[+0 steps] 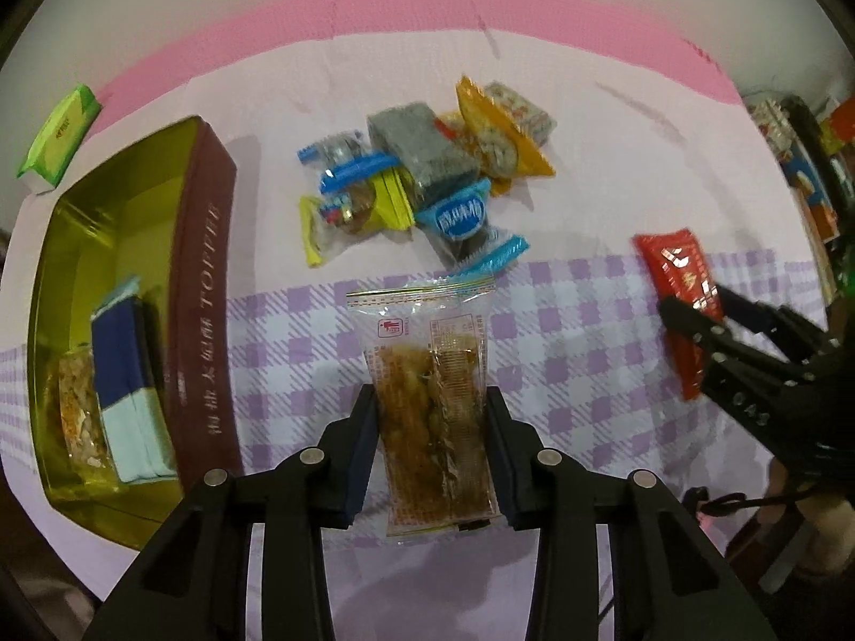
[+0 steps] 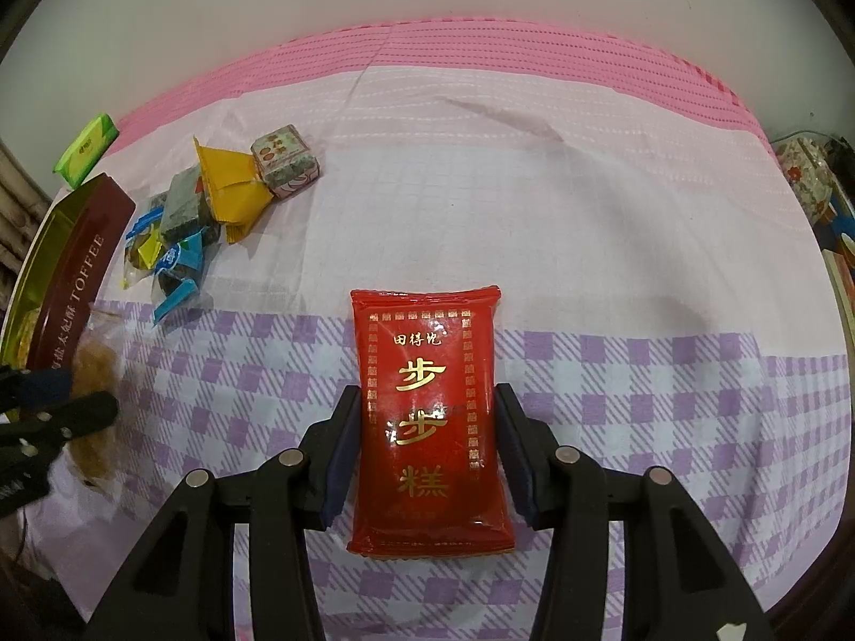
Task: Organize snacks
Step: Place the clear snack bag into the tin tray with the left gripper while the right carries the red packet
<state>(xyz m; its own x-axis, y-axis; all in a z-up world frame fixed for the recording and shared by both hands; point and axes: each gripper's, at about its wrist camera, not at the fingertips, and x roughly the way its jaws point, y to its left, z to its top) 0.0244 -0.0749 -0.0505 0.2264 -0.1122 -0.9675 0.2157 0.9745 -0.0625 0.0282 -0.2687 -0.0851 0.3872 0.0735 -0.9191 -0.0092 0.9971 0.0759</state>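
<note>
Beside the tin (image 1: 206, 288), the left gripper (image 1: 433, 459) clamped a clear snack (image 1: 430, 400) and the right gripper (image 2: 427, 454) a red pack (image 2: 430, 390), likely bound for packing.

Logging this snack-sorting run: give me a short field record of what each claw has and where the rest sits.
left claw: shut on clear packet of brown snack
right claw: shut on red packet with gold characters
tin: open, marked TOFFEE, a few packets inside
loose pile: mixed wrapped snacks on the cloth, beyond the tin
green packet: apart, behind the tin
surface: checked cloth
</note>
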